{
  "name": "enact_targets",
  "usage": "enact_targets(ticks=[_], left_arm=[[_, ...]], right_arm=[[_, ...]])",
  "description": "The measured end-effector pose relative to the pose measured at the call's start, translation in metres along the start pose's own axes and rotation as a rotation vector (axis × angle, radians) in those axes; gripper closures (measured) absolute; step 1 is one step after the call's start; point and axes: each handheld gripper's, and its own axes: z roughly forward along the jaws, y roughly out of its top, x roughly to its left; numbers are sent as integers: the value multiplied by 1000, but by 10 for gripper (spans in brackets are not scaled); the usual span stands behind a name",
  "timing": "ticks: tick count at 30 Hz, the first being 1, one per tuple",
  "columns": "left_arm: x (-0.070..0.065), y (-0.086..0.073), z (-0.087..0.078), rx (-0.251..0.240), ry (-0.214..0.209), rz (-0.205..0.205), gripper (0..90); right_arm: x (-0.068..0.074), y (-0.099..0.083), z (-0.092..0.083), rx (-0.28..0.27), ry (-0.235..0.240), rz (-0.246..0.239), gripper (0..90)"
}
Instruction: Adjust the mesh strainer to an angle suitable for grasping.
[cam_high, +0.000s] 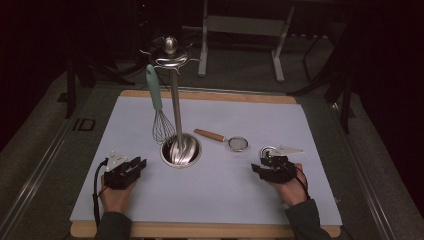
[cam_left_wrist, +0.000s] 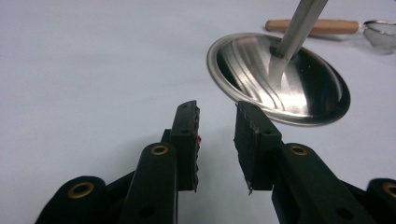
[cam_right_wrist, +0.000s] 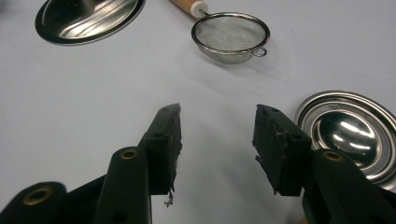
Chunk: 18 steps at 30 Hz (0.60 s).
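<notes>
A white sheet covers the surface, whose wooden edge shows at the near and far sides. Around it the room is dark; a grey floor and the pale legs of a frame stand behind the surface.

Near the middle of the sheet stands a steel stand: a round shiny base, an upright pole and a hooked top. A whisk with a green handle hangs from the top, its wires low beside the pole and just above the base. To the right of the base lies a small strainer with a wooden handle, flat on the sheet, apart from the base.

The left claw rests low on the sheet, left of the base and near it. In the left gripper view its jaws stand apart with nothing between them, and they point toward the base. So it is released.

The right claw is at the right part of the sheet, below the strainer. In the right gripper view its jaws are wide apart and empty, also released. Just beside its right jaw lies a small round steel dish, and the strainer is farther ahead.
</notes>
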Motion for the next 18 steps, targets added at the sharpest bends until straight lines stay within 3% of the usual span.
enact_targets(ticks=[4, 7, 15, 18], left_arm=[[-3, 0, 1, 13, 21, 24, 671], [-3, 0, 2, 12, 26, 18, 661], [-3, 0, 1, 11, 29, 16, 651], [-3, 0, 2, 12, 33, 14, 643]], right_arm=[[1, 0, 2, 8, -2, -1, 515], [3, 2, 2, 9, 5, -12, 515], [14, 21, 2, -7, 8, -80, 515], [14, 35, 15, 13, -3, -126, 513]])
